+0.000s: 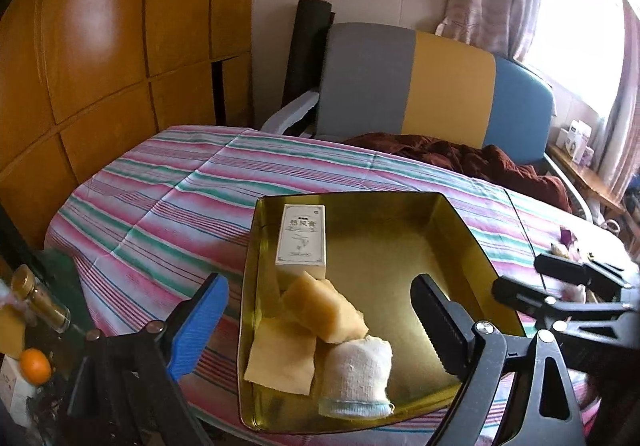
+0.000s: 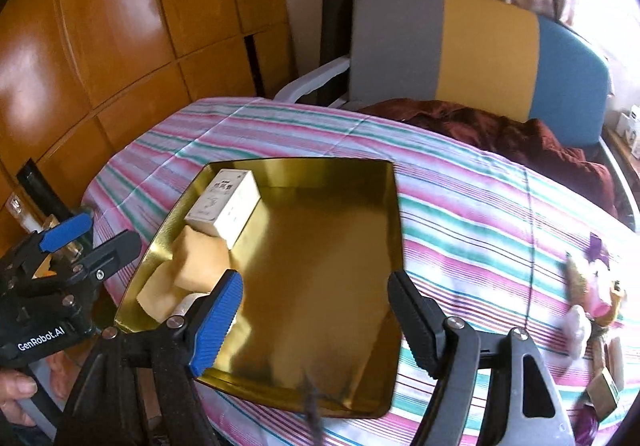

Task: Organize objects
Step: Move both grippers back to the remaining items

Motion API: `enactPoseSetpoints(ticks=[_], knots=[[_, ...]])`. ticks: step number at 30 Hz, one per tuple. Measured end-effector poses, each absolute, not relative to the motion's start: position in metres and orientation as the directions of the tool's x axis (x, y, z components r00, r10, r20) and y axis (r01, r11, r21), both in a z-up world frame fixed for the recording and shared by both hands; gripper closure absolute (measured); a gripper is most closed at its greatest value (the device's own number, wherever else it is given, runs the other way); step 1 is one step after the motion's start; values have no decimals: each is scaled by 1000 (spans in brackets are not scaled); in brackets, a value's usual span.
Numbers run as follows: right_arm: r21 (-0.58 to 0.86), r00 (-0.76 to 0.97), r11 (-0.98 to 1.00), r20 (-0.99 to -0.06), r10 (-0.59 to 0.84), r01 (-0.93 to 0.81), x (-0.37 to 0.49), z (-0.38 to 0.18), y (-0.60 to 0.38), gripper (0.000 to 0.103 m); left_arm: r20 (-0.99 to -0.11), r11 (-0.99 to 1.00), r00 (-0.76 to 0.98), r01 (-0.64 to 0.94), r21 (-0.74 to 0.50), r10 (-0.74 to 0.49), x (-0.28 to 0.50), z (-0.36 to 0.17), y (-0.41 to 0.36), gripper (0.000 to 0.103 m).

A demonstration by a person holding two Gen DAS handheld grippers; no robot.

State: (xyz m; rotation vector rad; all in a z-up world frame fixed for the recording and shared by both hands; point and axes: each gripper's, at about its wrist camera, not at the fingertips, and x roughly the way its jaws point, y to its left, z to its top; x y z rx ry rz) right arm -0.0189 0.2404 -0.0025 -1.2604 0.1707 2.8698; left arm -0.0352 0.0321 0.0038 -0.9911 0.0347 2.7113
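Striped cloth (image 1: 168, 198) covers the table; gold tray (image 1: 452, 246) sits on it, near edge. Tray holds a white box (image 1: 301, 234) at far left, yellow sponges (image 1: 324, 310) and a white cloth roll (image 1: 356, 374) nearer. Left gripper (image 1: 316, 326) and right gripper (image 2: 316, 318) both hover spread wide above the tray, nothing between the fingers.

Daylight from window (image 1: 580, 26) at right, blown out white. Glare patches on wardrobe (image 1: 100, 26) panels. Gold tray (image 2: 320, 246) floor smeared, blurred in right view. Strong fisheye bending at edges, dark corners. Left view sharper.
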Motion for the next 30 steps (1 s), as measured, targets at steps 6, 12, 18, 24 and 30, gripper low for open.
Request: enactPoseSetpoints(ticks=[6,12,18,24,30], knots=[[108,-692,-991,-722,-22,-82,-3,-2,260,27,-646,-957,-724,-289,-36,243,-25,0,47,10],[124,-683,-983,-730,3,-136,9,-9,282,27,-660,-938,-698,-347,-28,278,-17,-5,67,10],[150,-650,-960,-759,41,-236,29,-21,325,27,-674,-905,-660,-424,-31,332,-12,-9,90,10],[177,-603,-901,-790,110,-396,67,-30,392,27,-694,-858,-606,-512,-34,389,-7,-15,121,10],[215,-556,-789,-811,184,-575,124,-21,473,27,-721,-791,-533,-611,-35,443,4,-24,157,10]])
